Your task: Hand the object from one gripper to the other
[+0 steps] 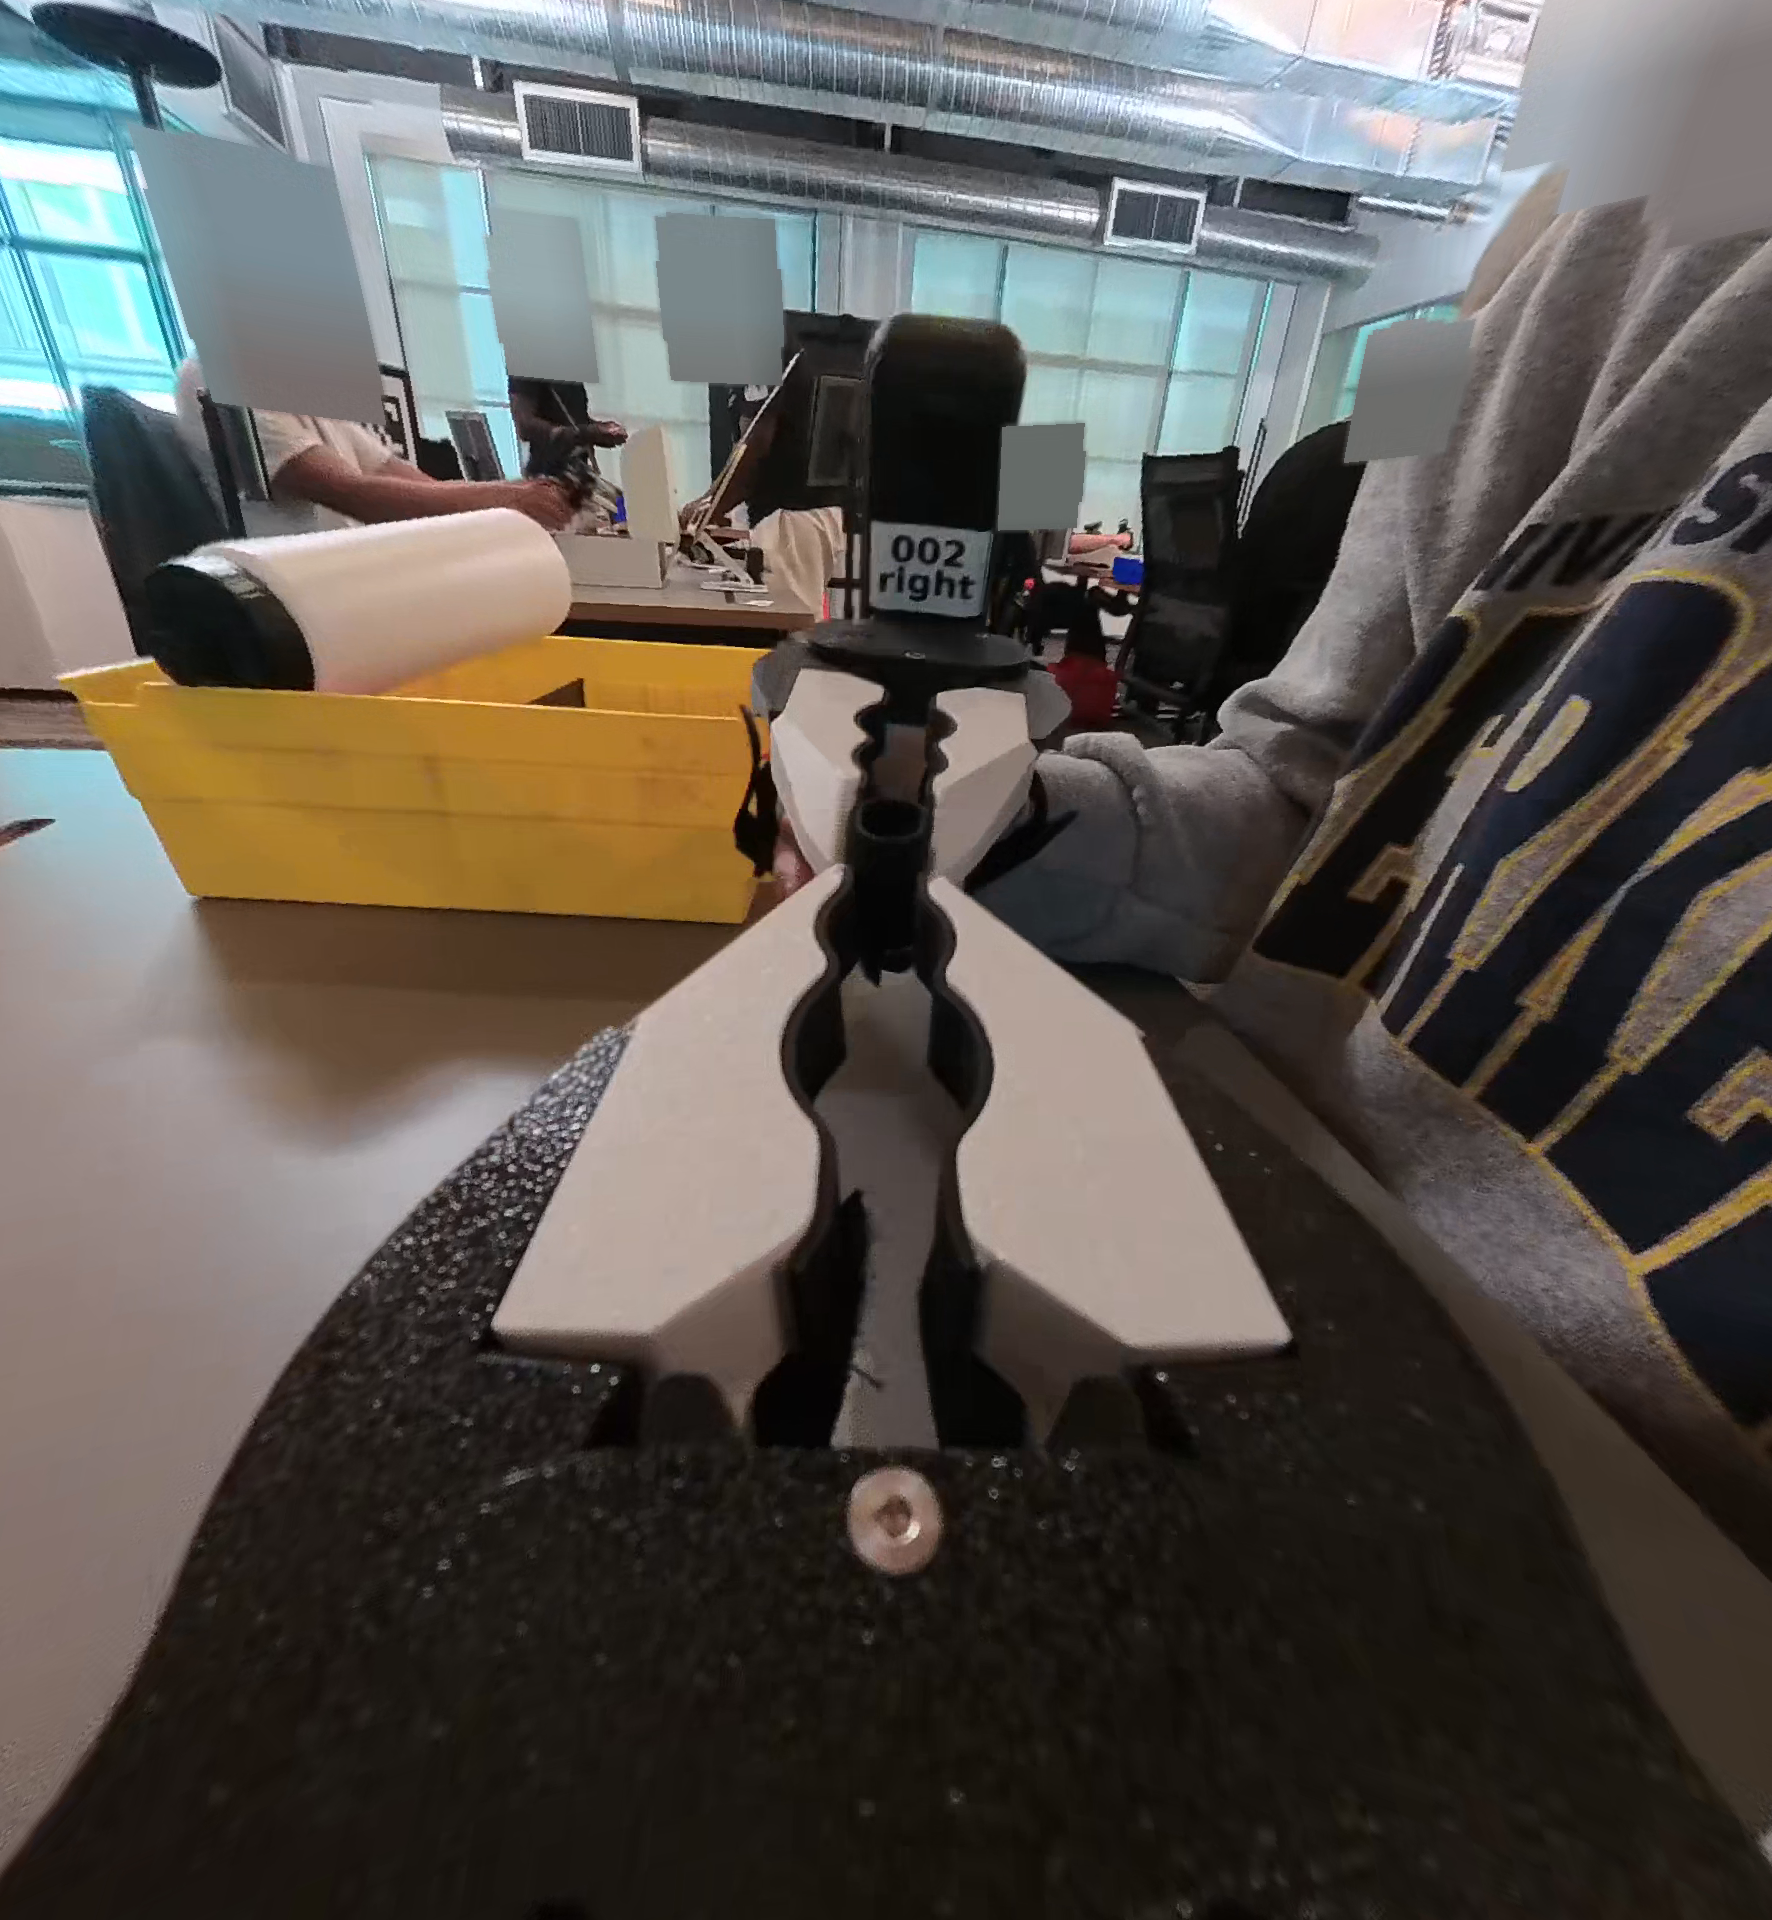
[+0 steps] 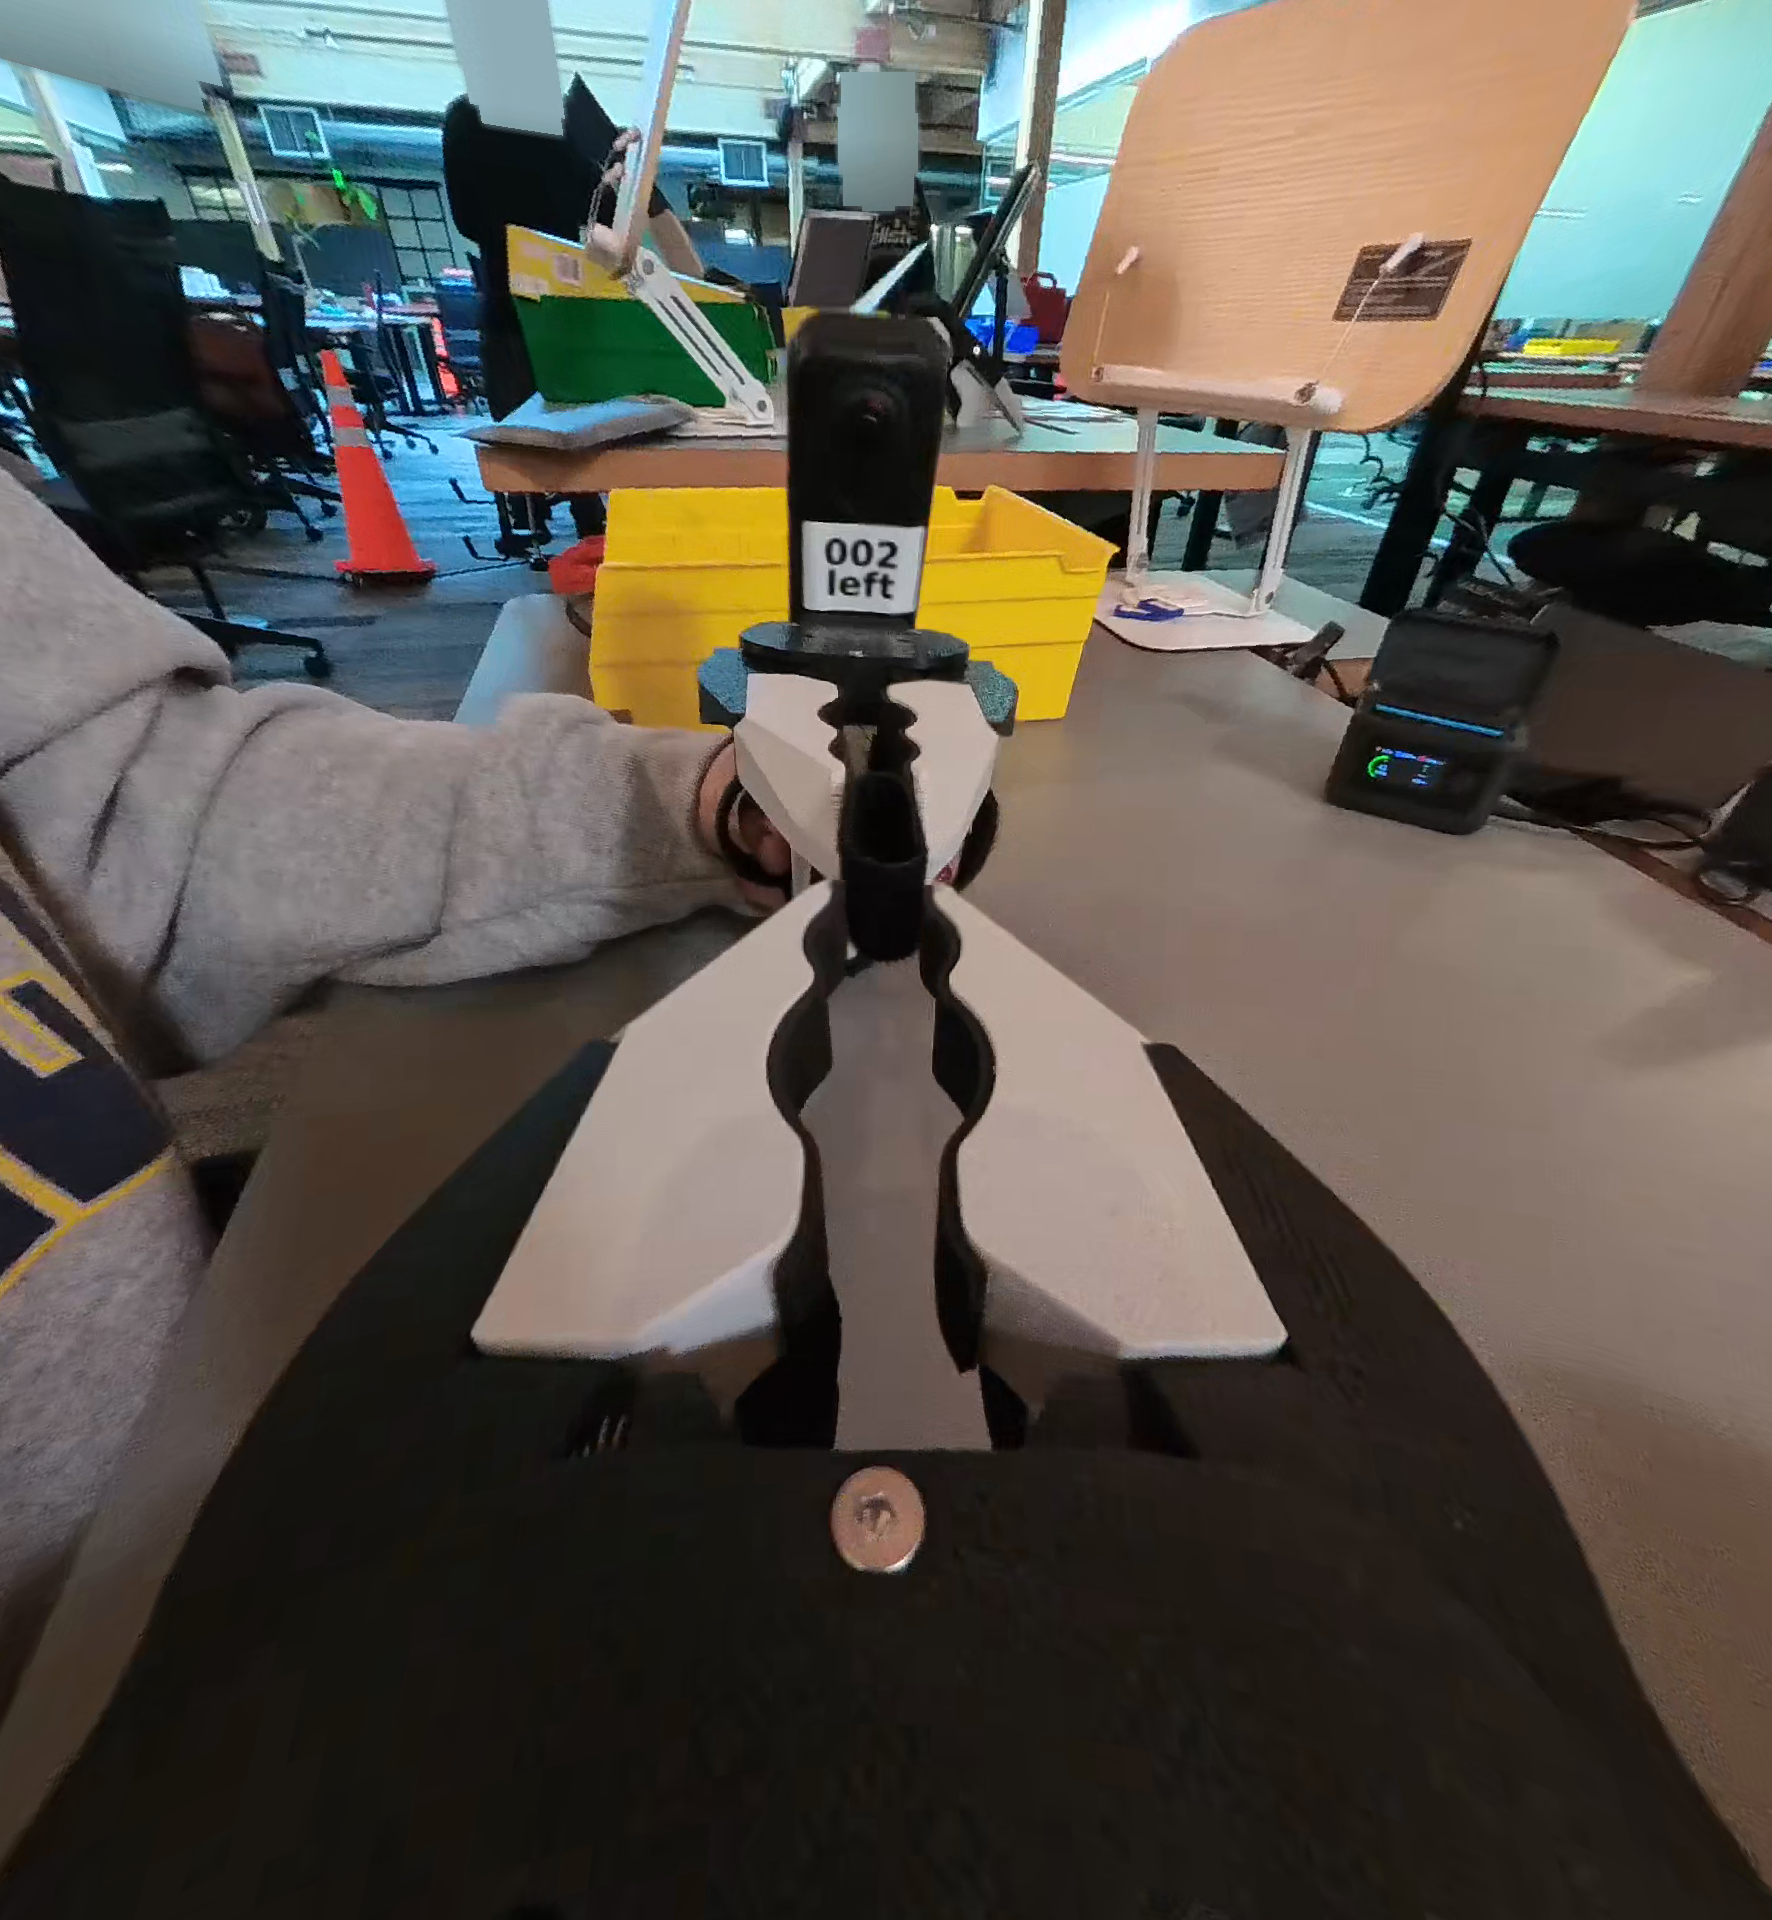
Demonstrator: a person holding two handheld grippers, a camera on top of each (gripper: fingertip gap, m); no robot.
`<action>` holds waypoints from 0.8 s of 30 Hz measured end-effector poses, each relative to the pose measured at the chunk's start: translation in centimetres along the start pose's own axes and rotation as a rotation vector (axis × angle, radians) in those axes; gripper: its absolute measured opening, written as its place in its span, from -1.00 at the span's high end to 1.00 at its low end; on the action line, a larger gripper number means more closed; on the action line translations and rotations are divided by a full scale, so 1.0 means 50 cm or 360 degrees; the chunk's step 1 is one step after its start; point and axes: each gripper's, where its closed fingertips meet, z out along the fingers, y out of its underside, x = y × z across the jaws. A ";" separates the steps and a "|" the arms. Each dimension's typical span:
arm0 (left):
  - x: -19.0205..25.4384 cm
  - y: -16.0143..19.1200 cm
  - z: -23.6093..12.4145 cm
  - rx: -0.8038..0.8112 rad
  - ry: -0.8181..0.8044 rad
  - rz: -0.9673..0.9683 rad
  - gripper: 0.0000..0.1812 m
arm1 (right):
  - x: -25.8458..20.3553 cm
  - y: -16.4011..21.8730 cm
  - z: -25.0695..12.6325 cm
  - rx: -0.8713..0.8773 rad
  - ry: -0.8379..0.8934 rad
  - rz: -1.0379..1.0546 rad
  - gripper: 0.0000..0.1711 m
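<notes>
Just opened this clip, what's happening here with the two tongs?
A person in a grey sweatshirt holds two tongs tip to tip above a table. A small black tube sits between them, and both the left tongs and the right tongs appear closed on it, so the handover looks mid-way. A yellow bin stands behind.

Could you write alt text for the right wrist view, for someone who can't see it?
Two white-fingered handheld grippers meet tip to tip over a grey table, both closed on a small black tube between them. The near right gripper points at the left gripper, held by a person's grey-sleeved arm. A yellow bin sits behind.
</notes>
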 end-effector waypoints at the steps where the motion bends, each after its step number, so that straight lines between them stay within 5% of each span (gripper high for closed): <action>1: -0.002 0.001 0.001 -0.0004 0.0001 -0.0069 0.90 | 0.001 0.001 -0.001 -0.0013 0.0013 -0.0036 0.89; 5: -0.023 -0.002 0.001 0.0053 0.0071 -0.0601 0.73 | 0.023 -0.002 -0.007 -0.0100 0.0230 -0.0445 0.92; 8: -0.046 -0.011 -0.012 0.0211 0.0130 -0.0976 0.50 | 0.047 -0.009 -0.017 -0.0280 0.0492 -0.1125 0.92; 12: -0.053 -0.005 -0.011 0.0276 0.0214 -0.1284 0.56 | 0.048 -0.025 -0.022 -0.0463 0.0672 -0.2033 0.92; 16: -0.028 -0.018 0.000 0.0321 0.0396 -0.1381 0.64 | 0.028 -0.022 -0.016 -0.0517 0.0664 -0.2592 0.93; 18: -0.020 -0.015 0.004 0.0311 0.0443 -0.1408 0.83 | 0.022 -0.015 -0.014 -0.0529 0.0643 -0.2733 0.92; 21: -0.021 -0.006 0.007 0.0262 0.0347 -0.1271 0.87 | 0.026 -0.005 -0.015 -0.0553 0.0641 -0.2711 0.89; 24: -0.027 -0.010 0.007 0.0221 0.0172 -0.0923 0.93 | 0.030 0.002 -0.017 -0.0487 0.0615 -0.2112 0.72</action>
